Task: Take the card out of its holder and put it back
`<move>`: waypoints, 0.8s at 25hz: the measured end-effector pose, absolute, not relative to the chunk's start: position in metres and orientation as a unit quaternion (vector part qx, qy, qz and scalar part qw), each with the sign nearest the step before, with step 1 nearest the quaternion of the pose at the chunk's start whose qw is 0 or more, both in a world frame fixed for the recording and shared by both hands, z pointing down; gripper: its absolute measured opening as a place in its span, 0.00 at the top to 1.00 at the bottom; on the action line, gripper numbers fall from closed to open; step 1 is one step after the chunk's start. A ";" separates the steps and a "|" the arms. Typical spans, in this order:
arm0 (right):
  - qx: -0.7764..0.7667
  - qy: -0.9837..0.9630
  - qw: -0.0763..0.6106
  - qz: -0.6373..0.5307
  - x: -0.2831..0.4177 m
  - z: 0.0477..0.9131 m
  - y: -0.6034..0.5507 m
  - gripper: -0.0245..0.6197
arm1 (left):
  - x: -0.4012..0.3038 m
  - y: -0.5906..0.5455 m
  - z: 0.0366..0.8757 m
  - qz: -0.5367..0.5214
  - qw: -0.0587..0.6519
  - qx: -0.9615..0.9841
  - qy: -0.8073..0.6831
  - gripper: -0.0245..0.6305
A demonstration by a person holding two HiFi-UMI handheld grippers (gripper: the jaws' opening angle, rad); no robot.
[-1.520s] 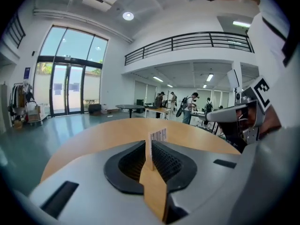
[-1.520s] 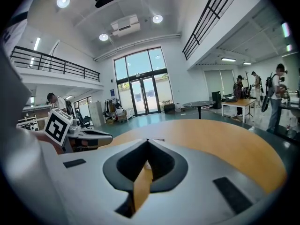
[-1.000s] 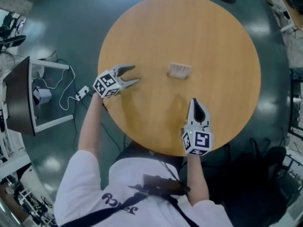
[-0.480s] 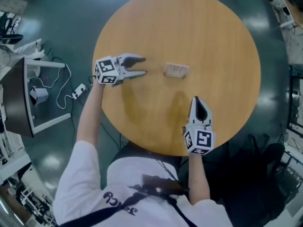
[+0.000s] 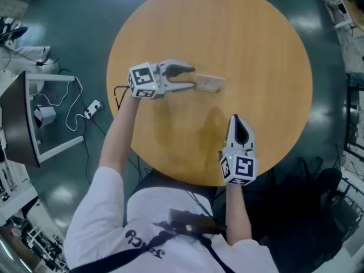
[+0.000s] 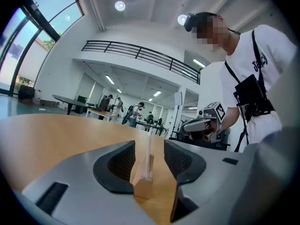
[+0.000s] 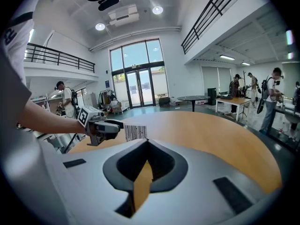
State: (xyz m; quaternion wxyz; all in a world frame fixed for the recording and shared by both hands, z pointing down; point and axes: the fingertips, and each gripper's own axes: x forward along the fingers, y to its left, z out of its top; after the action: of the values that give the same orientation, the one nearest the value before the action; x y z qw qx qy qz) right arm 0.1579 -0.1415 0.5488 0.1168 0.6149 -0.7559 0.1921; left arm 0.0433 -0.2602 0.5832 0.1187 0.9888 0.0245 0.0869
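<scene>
The left gripper's [image 5: 192, 77] jaws, just closing, stood apart around the card [image 6: 148, 156], upright in its holder [image 5: 210, 83] mid-worktop [image 5: 256, 44]. At five o'clock, the right gripper's [image 5: 235, 120] jaws were together, empty.

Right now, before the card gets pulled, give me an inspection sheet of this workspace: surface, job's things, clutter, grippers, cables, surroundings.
Surface: round wooden table, carrying only the job's things.
Job's things: card upright in its wooden holder, near the table's middle.
Clutter: nothing seen.
Grippers: left gripper open, its fingers either side of the card without touching it, having just been closing; right gripper shut and empty, over the table's near side.
Cables: white cable and plug block on the floor left of the table.
Surroundings: dark glossy floor; people at distant tables.
</scene>
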 end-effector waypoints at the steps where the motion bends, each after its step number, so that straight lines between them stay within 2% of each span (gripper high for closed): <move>1: 0.617 -0.754 0.116 0.193 0.159 0.549 -0.141 0.95 | 0.048 -0.261 0.585 0.086 0.119 0.989 0.024 0.64; 20: 0.637 -0.734 0.118 0.203 0.174 0.553 -0.137 0.95 | 0.111 -0.253 0.582 0.073 0.095 0.988 0.093 0.67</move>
State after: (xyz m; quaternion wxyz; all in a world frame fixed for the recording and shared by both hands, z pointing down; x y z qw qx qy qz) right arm 0.1741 -0.1367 0.5534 0.1181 0.6370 -0.7341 0.2032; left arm 0.1109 -0.2528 0.5821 0.0953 0.9884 0.0928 0.0734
